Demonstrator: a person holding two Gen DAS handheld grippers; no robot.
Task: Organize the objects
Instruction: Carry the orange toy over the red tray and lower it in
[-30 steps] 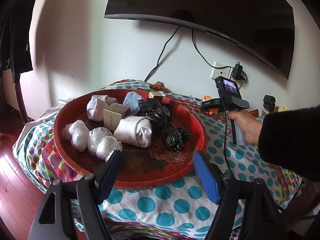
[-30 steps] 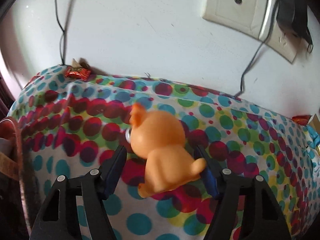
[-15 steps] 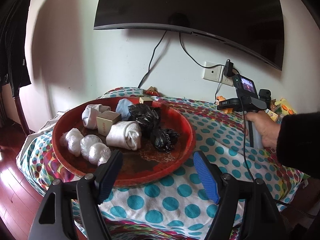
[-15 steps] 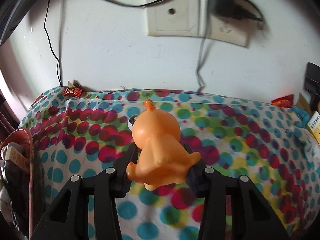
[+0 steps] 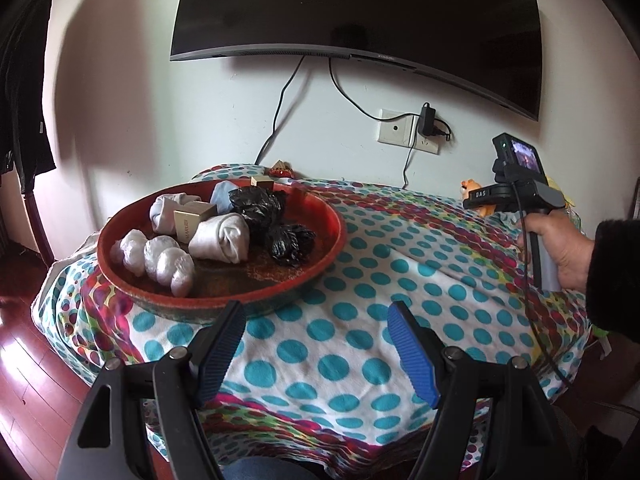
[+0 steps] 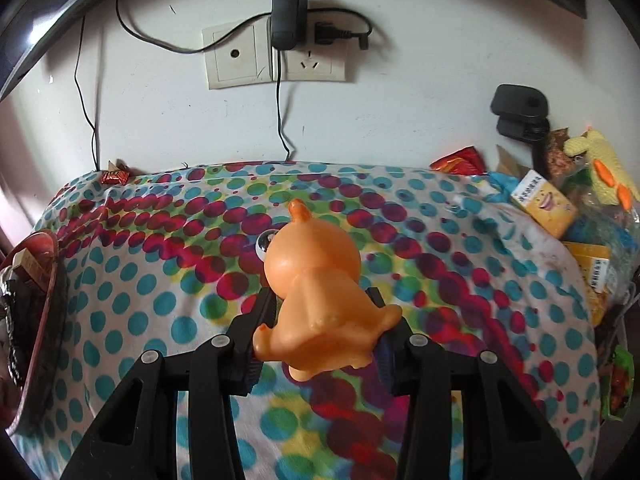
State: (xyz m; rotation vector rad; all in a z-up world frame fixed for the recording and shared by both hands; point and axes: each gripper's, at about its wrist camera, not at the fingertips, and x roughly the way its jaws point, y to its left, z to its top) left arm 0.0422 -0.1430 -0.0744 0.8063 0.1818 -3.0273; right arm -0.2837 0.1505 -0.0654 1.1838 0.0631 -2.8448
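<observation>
My right gripper (image 6: pixel 322 300) is shut on an orange rubber toy animal (image 6: pixel 316 280) and holds it above the polka-dot cloth (image 6: pixel 160 280). In the left wrist view the toy (image 5: pixel 472 192) peeks out past the right gripper's handle. A red round tray (image 5: pixel 320 216) holds rolled white socks (image 5: pixel 222 236), several plastic-wrapped bundles (image 5: pixel 160 256), black bags (image 5: pixel 260 208) and a small gold box (image 5: pixel 190 222). My left gripper (image 5: pixel 314 336) is open and empty, above the cloth in front of the tray.
A pile of snack boxes and a yellow knitted toy (image 6: pixel 600 168) lies at the table's right end. A red candy wrapper (image 6: pixel 114 177) lies by the wall. Wall socket with charger (image 6: pixel 288 24) and cables, and a TV (image 5: pixel 360 12), hang above the table.
My right gripper has closed on the orange toy and lifted it, swinging right. My left gripper has pulled back and turned right, away from the tray.
</observation>
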